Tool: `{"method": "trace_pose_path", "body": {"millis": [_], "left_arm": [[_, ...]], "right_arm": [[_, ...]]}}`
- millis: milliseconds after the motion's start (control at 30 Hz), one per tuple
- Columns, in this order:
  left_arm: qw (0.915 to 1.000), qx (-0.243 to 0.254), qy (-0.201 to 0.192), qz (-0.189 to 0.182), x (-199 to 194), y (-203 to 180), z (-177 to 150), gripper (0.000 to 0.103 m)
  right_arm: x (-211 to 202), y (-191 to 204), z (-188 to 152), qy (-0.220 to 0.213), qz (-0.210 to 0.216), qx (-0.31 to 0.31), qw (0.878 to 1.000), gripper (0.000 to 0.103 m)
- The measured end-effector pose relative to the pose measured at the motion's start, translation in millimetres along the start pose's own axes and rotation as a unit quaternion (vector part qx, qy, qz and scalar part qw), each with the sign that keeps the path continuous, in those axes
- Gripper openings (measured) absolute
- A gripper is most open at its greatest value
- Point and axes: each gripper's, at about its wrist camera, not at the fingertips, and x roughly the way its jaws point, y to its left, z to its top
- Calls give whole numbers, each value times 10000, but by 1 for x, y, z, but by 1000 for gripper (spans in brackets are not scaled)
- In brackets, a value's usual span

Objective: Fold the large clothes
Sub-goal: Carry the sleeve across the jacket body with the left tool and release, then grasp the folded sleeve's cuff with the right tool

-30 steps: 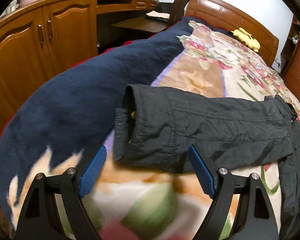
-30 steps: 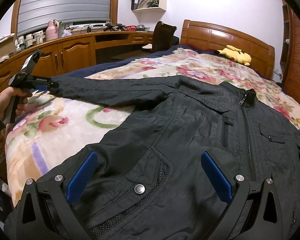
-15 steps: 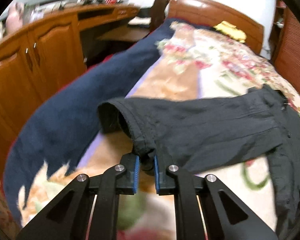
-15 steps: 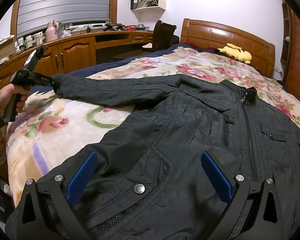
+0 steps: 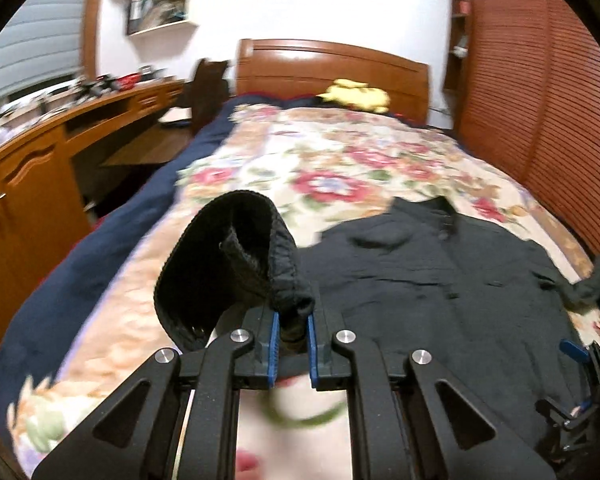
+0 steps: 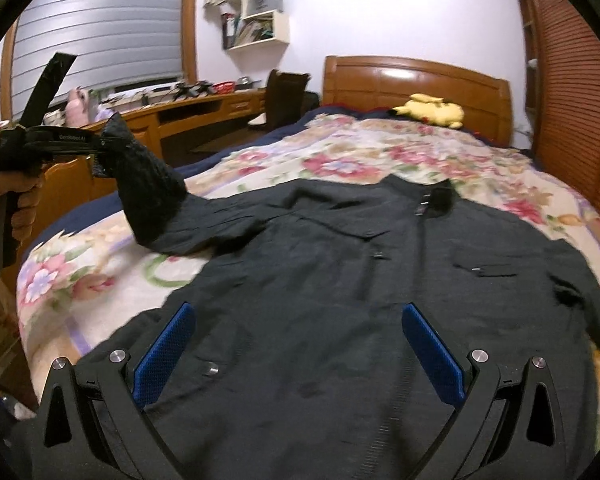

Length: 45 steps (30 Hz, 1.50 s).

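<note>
Bedroom, wooden-framed bed with floral blanket serving as folding surface: broad and flat, so a large garment can lie fully spread.

Item 1, black jacket. Lies front-up across the blanket, collar toward the headboard, hem nearest you, zip line running down the middle. Spread this way so each sleeve can be brought over the body in turn.

Item 2, sleeve cuff. Raised clear of the blanket, sleeve trailing down to the shoulder. You hold it at the very end, presumably so the whole sleeve follows when you carry it across the chest.

Item 3, left gripper. Jaws nearly together, blue pads pinching a fold of cuff fabric; the ribbed opening gapes above them. Your hand grips its handle at the bed's side edge.

Item 4, right gripper. Jaws spread wide, nothing between them, hovering over the hem near a snap. Likely kept there to steady the body or take the other sleeve.

Item 5, surroundings. Yellow plush toy by the headboard, desk with chair alongside, wall shelf, slatted wardrobe doors. All well apart from the jacket.

Judgement: first sleeve fold in hand; folding barely begun.
</note>
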Motion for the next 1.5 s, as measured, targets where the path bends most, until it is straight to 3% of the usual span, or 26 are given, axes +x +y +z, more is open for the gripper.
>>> {"method": "trace_pose_path", "body": {"millis": [233, 433, 567, 733, 800, 867, 967, 1033, 1100, 1500], "left_arm": [[9971, 336, -4, -689, 5, -73, -9, 12], [9896, 593, 120, -1305, 0, -123, -31, 12], [9870, 769, 193, -1397, -4, -144, -49, 12], [9894, 947, 72, -1100, -5, -151, -71, 12], [9901, 997, 58, -986, -3, -154, -80, 21], [9901, 933, 14, -1051, -7, -151, -87, 40], [9904, 842, -165, -1080, -21, -142, -96, 44], [9910, 770, -258, -1068, -30, -134, -101, 54], [9915, 671, -359, -1059, -35, -125, -105, 84], [9973, 308, -482, -467, -38, -59, -121, 84]], "right_arm": [[-22, -23, -5, -83, -414, 215, 9989, 103], [-40, -33, -9, -140, -609, 440, 9971, 103], [-48, -34, -11, -163, -674, 556, 9960, 103], [-52, -27, -14, -144, -702, 580, 9957, 103], [-52, -27, -13, -140, -666, 576, 9960, 103], [-50, -24, -13, -124, -647, 540, 9964, 103], [-47, -22, -12, -89, -604, 520, 9968, 103], [-43, -21, -11, -68, -562, 531, 9970, 103], [-37, -22, -7, -45, -515, 550, 9971, 103], [7, -10, 10, 168, 133, 348, 9992, 101]]}}
